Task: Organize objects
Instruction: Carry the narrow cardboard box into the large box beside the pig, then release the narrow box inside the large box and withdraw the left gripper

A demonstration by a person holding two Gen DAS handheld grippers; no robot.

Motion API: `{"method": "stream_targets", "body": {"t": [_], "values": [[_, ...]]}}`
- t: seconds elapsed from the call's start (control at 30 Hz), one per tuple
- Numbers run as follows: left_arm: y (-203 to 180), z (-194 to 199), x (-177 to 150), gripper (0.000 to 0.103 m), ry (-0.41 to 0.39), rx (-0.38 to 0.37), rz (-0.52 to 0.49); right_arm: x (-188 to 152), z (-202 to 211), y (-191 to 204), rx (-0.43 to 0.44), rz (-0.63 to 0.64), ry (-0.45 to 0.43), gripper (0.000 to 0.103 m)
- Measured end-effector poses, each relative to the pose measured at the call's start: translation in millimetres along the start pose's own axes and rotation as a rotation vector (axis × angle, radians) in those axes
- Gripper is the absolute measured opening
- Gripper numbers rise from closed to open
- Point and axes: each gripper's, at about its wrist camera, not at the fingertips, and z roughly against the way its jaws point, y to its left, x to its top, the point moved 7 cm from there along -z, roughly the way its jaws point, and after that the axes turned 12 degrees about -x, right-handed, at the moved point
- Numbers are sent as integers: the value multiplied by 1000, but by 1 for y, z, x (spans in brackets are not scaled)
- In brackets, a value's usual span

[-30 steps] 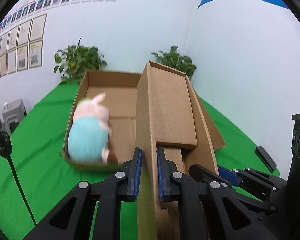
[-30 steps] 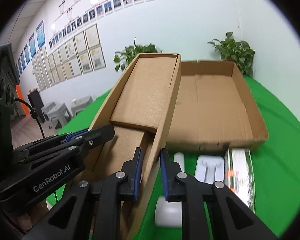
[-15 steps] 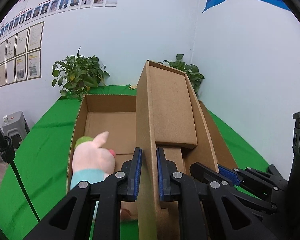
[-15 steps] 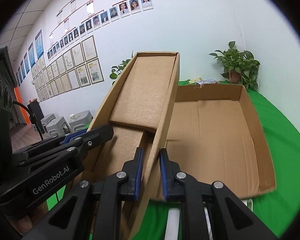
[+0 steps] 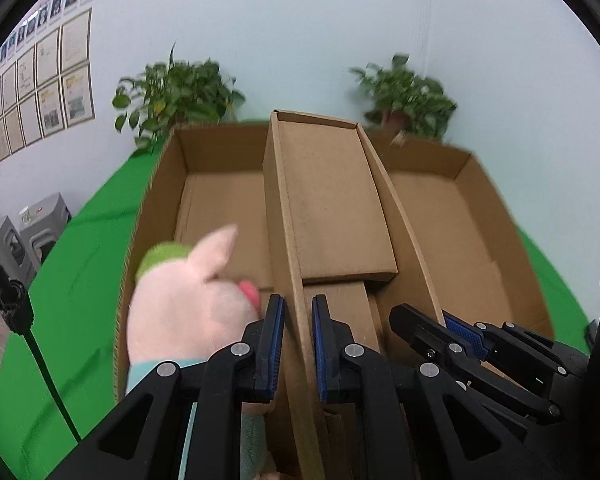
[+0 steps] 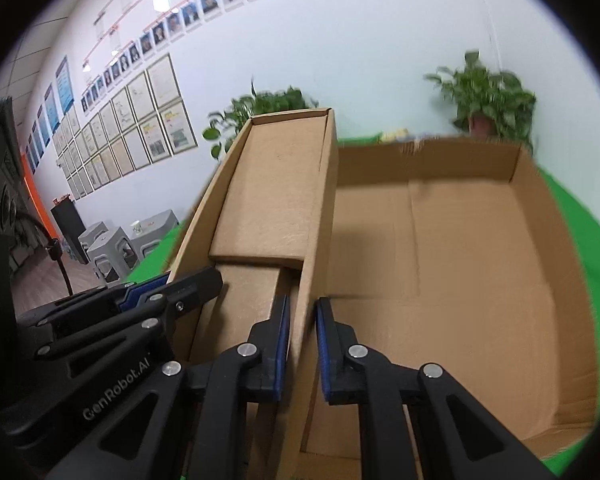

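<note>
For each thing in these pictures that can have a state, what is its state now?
left tongs: shut on the small box's left wall.
right tongs: shut on the small box's right wall.
small box: open on top, held tilted over the big box.
big box: open, its right part bare.
plush pig: lying in the big box's left part, beside the left tongs.

Both wrist views close, facing forward; share narrow box (image 5: 332,208).

Plush pig (image 5: 188,304) inside large box (image 5: 480,240)
</note>
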Motion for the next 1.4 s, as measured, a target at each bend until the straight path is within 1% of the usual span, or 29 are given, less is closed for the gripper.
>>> {"method": "stream_targets", "body": {"t": [0.03, 0.1, 0.13, 0.2, 0.27, 0.3, 0.33, 0.4, 0.47, 0.5, 0.63, 0.73, 0.87, 0.93, 1.0, 1.03, 1.07, 1.1, 1.13, 1.17, 1.2, 1.27, 1.33, 1.4], "values": [[6, -13, -7, 10, 32, 12, 5, -9, -12, 0, 5, -5, 30, 11], [14, -29, -18, 10, 76, 11, 29, -22, -26, 0, 10, -24, 79, 11], [18, -36, -22, 10, 80, 9, 34, -27, -31, -1, 7, -28, 95, 11], [20, -40, -23, 11, 72, 16, 19, -34, -35, -3, 1, -36, 99, 11], [22, -43, -23, 13, 82, 19, 15, -35, -34, -5, 3, -48, 94, 9], [22, -44, -23, 16, 87, 14, 15, -36, -33, -6, 0, -58, 95, 9], [21, -42, -24, 16, 88, 3, 12, -37, -32, -7, -9, -60, 95, 9], [19, -33, -27, 16, 86, -3, 11, -38, -35, -9, -32, -58, 103, 7], [26, -21, -27, 16, 75, -22, 35, -45, -40, -9, -47, -61, 133, 7], [30, -13, -27, 16, 58, -26, 44, -49, -43, -7, -59, -57, 154, 7], [35, 21, -32, 16, 2, 2, 32, -45, -43, -1, -94, -59, 162, 7], [37, 40, -38, 16, -22, 44, 13, -43, -44, 3, -131, -34, 181, 8], [40, 53, -49, 16, -27, 48, 30, -44, -46, 10, -182, 29, 192, 10], [41, 59, -54, 16, -39, 57, 31, -43, -47, 10, -183, 48, 206, 10], [41, 69, -57, 17, -58, 67, 32, -41, -47, 6, -142, 37, 233, 12], [40, 73, -57, 18, -70, 77, 34, -39, -46, 5, -115, 31, 242, 21], [38, 79, -58, 25, -84, 82, 32, -36, -38, 1, -86, 20, 230, 34], [36, 85, -58, 36, -99, 80, 29, -31, -31, 0, -86, 16, 206, 44], [33, 94, -58, 43, -125, 80, 25, -27, -19, -7, -98, 10, 166, 69], [30, 100, -59, 55, -144, 86, 24, -24, -5, -14, -110, 5, 128, 83], [25, 110, -59, 65, -177, 87, 16, -23, 4, -18, -118, 6, 108, 83], [17, 124, -59, 74, -216, 105, 0, -26, 25, -27, -127, 15, 88, 83], [2, 139, -61, 77, -250, 113, -29, -35, 50, -32, -127, 39, 63, 83], [-11, 151, -65, 82, -267, 124, -54, -41, 66, -33, -143, 68, 34, 86]]}}
